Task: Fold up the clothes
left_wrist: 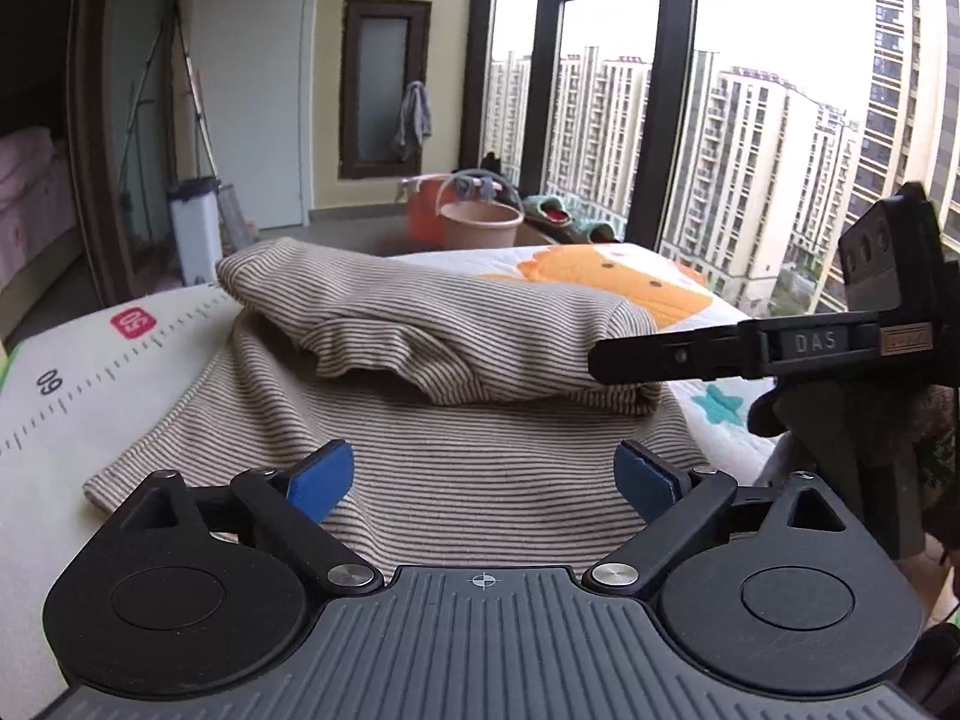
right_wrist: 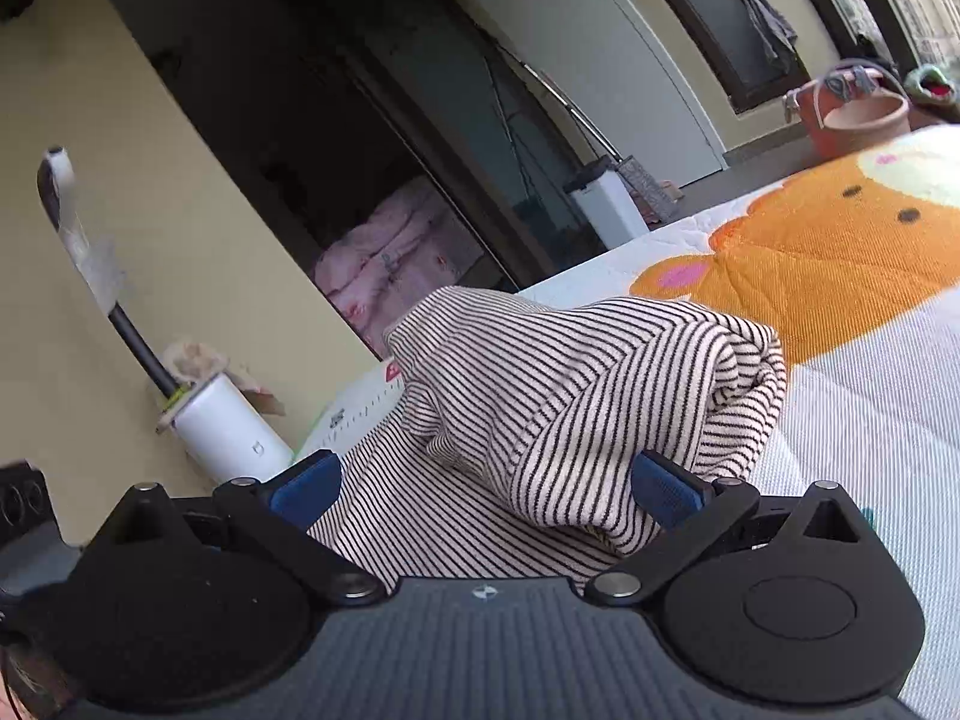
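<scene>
White quilted play mat (left_wrist: pixel 90 396) with an orange cartoon animal and a printed ruler strip is the work surface; it gives a flat bed for folding. On it lies the beige knit garment with thin dark stripes (left_wrist: pixel 420 420), bottom layer spread flat toward the camera, far part doubled back into a loose puffy roll on top (right_wrist: pixel 600 372). Looks like a fold midway, not flattened yet.

Left hand-held gripper (left_wrist: pixel 483 474) hovers over the near flat layer, blue pads wide apart, holding nothing, probably staged to pin or pick the near hem.

Right hand-held gripper (right_wrist: pixel 486 492) sits at the roll's right end, jaws also spread, cloth bulging between the pads but not pinched. In the left view its finger reaches in beside the folded edge, likely positioned to grab or press it.
</scene>
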Action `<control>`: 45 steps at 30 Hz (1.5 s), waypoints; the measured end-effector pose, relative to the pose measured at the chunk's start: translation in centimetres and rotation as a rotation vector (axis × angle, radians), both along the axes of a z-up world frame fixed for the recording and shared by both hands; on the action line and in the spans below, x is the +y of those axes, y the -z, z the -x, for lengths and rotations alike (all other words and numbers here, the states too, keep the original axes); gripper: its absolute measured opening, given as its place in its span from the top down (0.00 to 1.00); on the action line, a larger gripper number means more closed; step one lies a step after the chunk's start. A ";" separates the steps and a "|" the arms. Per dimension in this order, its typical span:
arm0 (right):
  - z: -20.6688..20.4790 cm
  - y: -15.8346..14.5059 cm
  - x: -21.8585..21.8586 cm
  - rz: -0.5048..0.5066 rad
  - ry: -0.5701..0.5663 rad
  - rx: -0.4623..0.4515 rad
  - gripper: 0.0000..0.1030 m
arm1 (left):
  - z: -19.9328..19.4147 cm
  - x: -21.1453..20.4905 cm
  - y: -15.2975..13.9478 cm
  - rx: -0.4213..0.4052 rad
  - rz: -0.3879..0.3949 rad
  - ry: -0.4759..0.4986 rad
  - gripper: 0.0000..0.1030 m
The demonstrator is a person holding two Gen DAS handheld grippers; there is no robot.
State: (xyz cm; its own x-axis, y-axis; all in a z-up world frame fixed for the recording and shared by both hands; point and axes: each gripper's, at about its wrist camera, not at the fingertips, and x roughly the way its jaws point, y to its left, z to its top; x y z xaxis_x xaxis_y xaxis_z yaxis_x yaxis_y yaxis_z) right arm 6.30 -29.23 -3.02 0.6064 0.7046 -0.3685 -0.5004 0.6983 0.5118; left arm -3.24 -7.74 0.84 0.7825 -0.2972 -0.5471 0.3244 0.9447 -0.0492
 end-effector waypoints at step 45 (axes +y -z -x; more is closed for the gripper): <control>-3.3 -2.2 0.8 0.483 0.393 -0.080 0.00 | -2.5 3.8 4.7 0.124 0.277 -0.006 0.00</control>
State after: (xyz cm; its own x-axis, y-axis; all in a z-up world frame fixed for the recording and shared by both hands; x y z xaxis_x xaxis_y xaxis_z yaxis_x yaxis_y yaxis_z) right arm 9.55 -28.42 -0.82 0.8254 0.1883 -0.5322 -0.1826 0.9811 0.0640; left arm -0.75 -3.90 -3.90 0.7171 -0.4438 -0.5374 0.2943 0.8918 -0.3437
